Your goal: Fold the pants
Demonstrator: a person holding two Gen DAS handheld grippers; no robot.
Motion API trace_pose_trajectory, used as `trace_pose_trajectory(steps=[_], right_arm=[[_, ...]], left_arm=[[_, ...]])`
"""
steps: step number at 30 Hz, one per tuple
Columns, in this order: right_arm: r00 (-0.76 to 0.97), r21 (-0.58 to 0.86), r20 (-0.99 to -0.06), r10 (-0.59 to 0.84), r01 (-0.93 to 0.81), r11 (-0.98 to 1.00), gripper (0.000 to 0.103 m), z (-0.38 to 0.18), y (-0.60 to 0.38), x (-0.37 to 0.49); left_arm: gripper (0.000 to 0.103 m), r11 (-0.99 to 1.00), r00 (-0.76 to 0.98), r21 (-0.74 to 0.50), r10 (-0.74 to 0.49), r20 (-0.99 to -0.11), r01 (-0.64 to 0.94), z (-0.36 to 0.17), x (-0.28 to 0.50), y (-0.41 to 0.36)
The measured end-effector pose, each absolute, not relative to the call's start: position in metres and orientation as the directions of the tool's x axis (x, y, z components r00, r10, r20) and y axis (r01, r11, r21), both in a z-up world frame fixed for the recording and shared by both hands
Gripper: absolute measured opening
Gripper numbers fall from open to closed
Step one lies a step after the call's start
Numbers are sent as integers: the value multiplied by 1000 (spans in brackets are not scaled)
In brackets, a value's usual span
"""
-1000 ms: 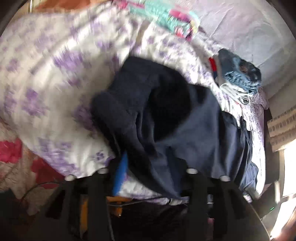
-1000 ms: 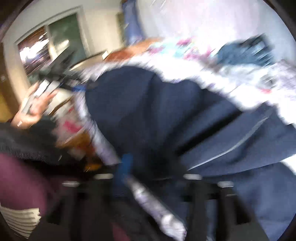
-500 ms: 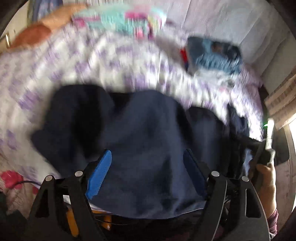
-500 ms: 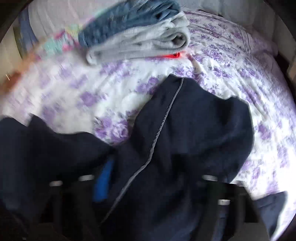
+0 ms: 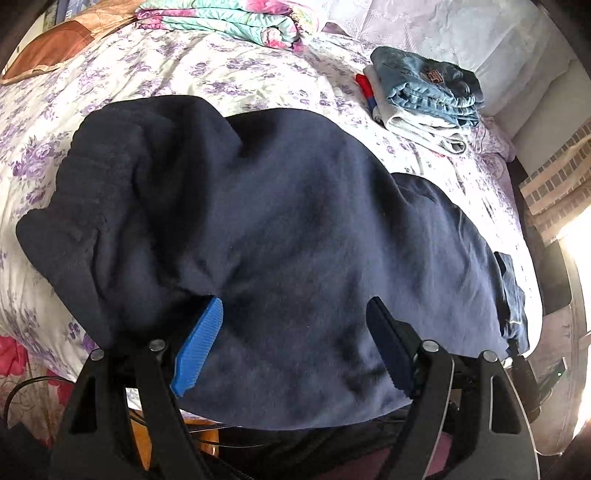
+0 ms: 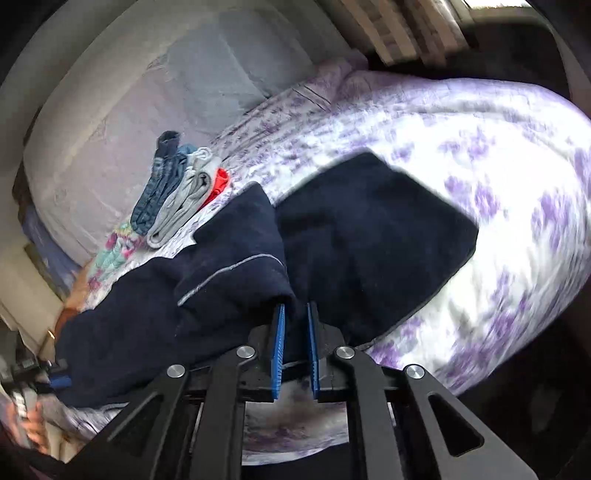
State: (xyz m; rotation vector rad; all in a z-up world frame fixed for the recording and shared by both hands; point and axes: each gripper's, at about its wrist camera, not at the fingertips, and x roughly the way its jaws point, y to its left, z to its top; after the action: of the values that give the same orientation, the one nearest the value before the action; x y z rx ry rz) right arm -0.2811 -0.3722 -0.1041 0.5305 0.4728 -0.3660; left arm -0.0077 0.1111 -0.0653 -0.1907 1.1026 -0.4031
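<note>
While the navy pants (image 5: 280, 236) lay spread across the floral bedspread (image 5: 155, 70), the left gripper (image 5: 295, 332) was held low at the near edge of the bed, aimed forward over the cloth. Its blue fingers (image 5: 199, 350) were set wide apart, with the fabric seen between and beneath them but nothing clamped. The right gripper (image 6: 294, 332) was levelled at the bed from the other end of the garment (its view came out tilted and partly blurred), and its fingers (image 6: 277, 343) were drawn nearly together on a bunched fold of the pants (image 6: 229, 280) at the tips.

In the left wrist view the garment's long axis was seen running sideways across the bed, the gathered waistband end lying to the left and the legs trailing off to the right edge. A grey piping line was visible along one leg in the right wrist view. Well beyond the pants, a stack of folded clothes (image 5: 424, 96) was seen near the pillows, and a folded floral blanket (image 5: 229, 18) at the far side.
</note>
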Motion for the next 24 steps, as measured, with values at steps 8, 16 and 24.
trace_pose_trajectory(steps=[8, 16, 24], right_arm=[[770, -357, -453, -449, 305, 883, 81, -77, -285, -221], [666, -614, -525, -530, 134, 777, 59, -97, -265, -177], [773, -29, -587, -242, 279, 960, 24, -34, -361, -206]], left_arm=[[79, 910, 389, -354, -413, -823, 215, -65, -12, 112], [79, 897, 369, -396, -441, -818, 196, -62, -18, 127], [80, 890, 373, -408, -455, -808, 202, -64, -21, 128]])
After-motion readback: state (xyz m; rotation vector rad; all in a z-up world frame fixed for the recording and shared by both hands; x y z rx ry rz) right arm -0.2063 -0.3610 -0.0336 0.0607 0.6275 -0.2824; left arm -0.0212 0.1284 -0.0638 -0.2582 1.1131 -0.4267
